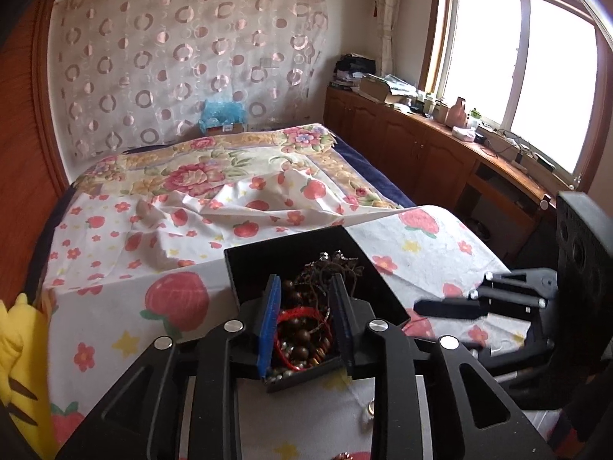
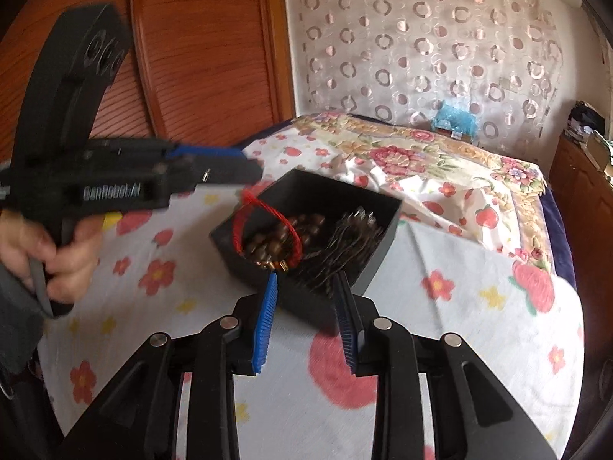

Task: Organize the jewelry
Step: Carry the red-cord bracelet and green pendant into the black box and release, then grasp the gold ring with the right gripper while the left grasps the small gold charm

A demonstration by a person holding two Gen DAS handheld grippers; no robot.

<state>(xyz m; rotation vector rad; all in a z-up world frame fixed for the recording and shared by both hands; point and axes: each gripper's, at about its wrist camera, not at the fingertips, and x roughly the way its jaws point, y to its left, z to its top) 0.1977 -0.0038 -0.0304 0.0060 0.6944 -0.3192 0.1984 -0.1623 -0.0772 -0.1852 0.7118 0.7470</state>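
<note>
A black open box [image 1: 245, 268] [image 2: 379, 249] sits on the flowered cloth, filled with brown bead bracelets [image 1: 299, 349] [image 2: 276, 241], dark chains [image 1: 333, 264] [image 2: 348, 230] and a red cord bracelet [image 1: 302, 312] [image 2: 249, 207]. My left gripper [image 1: 304, 283] is open, its blue-padded jaws hovering over the box's near corner; in the right wrist view it [image 2: 245, 170] sits just above the red cord, which drapes over the box rim. My right gripper [image 2: 306, 281] is open and empty at the box's near side; it shows in the left wrist view [image 1: 425, 306] to the box's right.
The cloth with strawberries and flowers [image 1: 115, 306] covers a table in front of a bed [image 1: 214, 176]. A small silver ring [image 1: 371, 408] lies on the cloth near the left gripper. A yellow plush toy [image 1: 19, 364] is at left. Wooden cabinets [image 1: 421, 145] run under the window.
</note>
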